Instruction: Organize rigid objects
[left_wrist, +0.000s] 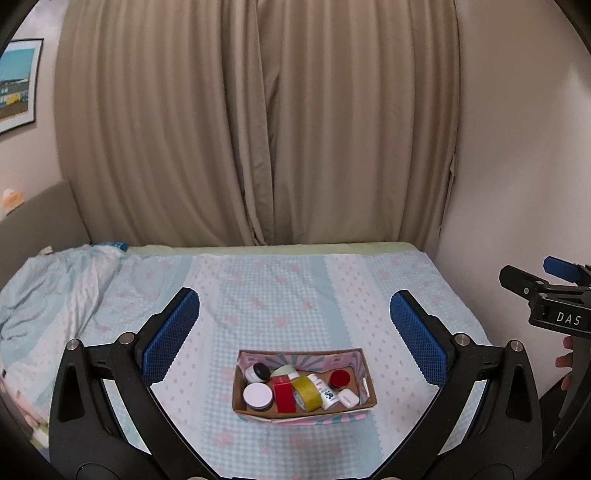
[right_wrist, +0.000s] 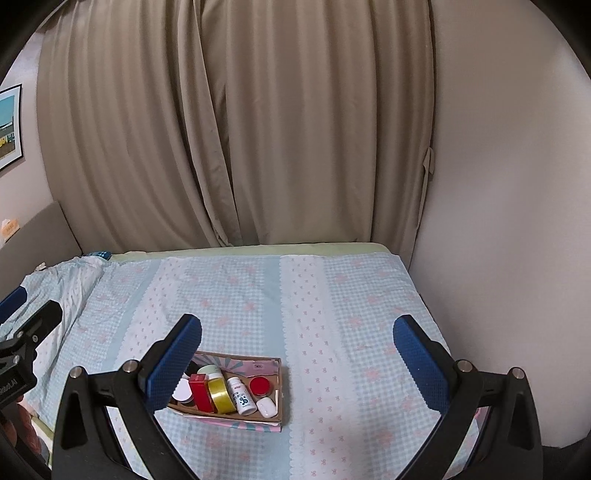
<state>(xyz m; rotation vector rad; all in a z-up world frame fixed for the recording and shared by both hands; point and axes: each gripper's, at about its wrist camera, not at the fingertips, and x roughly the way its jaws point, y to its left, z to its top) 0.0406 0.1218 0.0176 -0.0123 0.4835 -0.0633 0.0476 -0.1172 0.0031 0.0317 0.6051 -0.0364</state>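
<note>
Bedspread (right_wrist: 369, 314) bare all round the cardboard box (left_wrist: 364, 373), wall (right_wrist: 498, 221) close on right, curtain (left_wrist: 258, 129) behind

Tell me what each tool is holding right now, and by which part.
Nothing is held. The left tool and the right tool are both open and empty above the bed; every item lies in the shallow cardboard box.

1. Left wrist fisheye: raised above the near edge of the bed (left_wrist: 280, 288), facing the beige curtain (left_wrist: 258, 129); cardboard box (left_wrist: 305, 409) centred, near, between its own fingers.
2. Right wrist fisheye: same height and heading, set further right; box left of centre.
3. Shared: box, bedspread, curtain, framed picture (right_wrist: 9, 125), right wall.
</note>
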